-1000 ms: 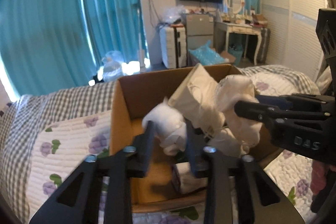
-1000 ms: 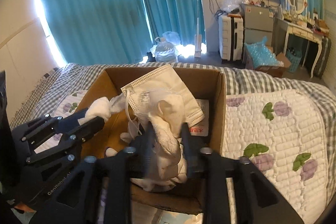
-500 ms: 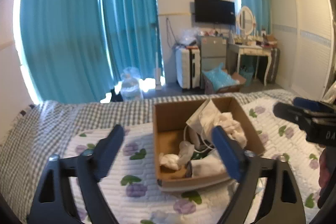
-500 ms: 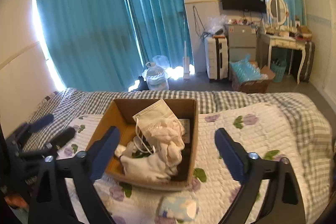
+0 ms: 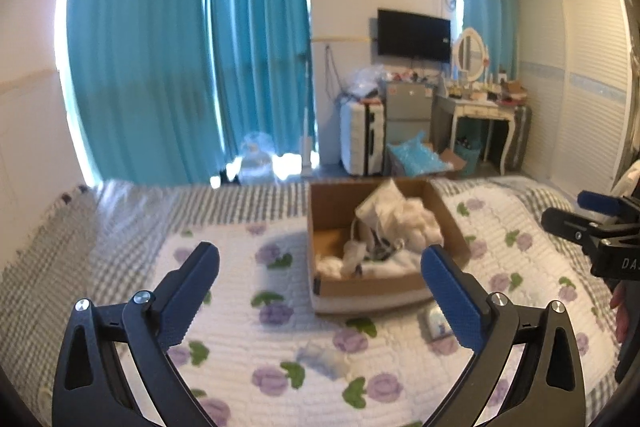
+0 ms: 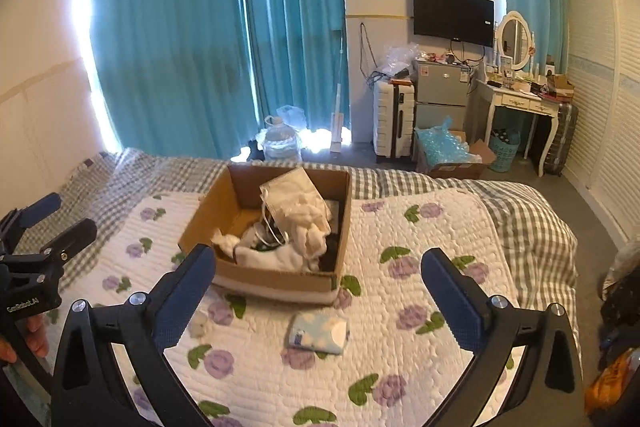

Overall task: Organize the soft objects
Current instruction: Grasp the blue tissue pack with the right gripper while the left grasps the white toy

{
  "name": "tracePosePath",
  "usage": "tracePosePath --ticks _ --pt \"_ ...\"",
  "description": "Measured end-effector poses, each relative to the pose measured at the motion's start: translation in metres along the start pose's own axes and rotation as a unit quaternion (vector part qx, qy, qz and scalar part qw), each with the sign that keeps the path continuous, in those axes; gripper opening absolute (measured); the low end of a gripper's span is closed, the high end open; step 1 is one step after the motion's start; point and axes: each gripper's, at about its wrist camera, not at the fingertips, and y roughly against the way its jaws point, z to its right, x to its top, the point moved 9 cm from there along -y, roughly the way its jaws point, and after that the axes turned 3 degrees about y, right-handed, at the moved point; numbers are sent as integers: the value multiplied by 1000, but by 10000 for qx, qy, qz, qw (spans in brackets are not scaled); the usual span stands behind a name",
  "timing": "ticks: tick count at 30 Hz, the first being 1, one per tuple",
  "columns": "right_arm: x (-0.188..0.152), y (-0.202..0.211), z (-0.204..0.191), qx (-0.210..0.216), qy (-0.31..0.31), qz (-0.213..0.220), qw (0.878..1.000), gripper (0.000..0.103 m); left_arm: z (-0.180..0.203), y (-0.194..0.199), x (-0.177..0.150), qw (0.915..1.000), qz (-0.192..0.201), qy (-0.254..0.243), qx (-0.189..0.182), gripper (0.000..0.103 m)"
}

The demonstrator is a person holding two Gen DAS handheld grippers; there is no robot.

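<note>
While both grippers hang spread wide and empty, left (image 5: 320, 267) and right (image 6: 318, 267), one box (image 6: 248, 277) sits on the bed (image 6: 420, 291), heaped with white cloths (image 6: 308, 223). One tissue pack (image 6: 318, 333) lies on the quilt just before it.

White cloths (image 6: 304, 223) heaped in open cardboard box (image 6: 280, 281).
</note>
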Motion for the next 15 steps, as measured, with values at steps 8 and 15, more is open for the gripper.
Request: tracePosePath --ticks 8,15 --pt "-46 -63 -5 -68 89 -697 9975 103 -7 -52 -54 9970 -711 320 -10 103" --pt "-91 -137 -5 -192 185 -1295 9912 103 -11 -104 -89 9939 -1011 405 178 103"
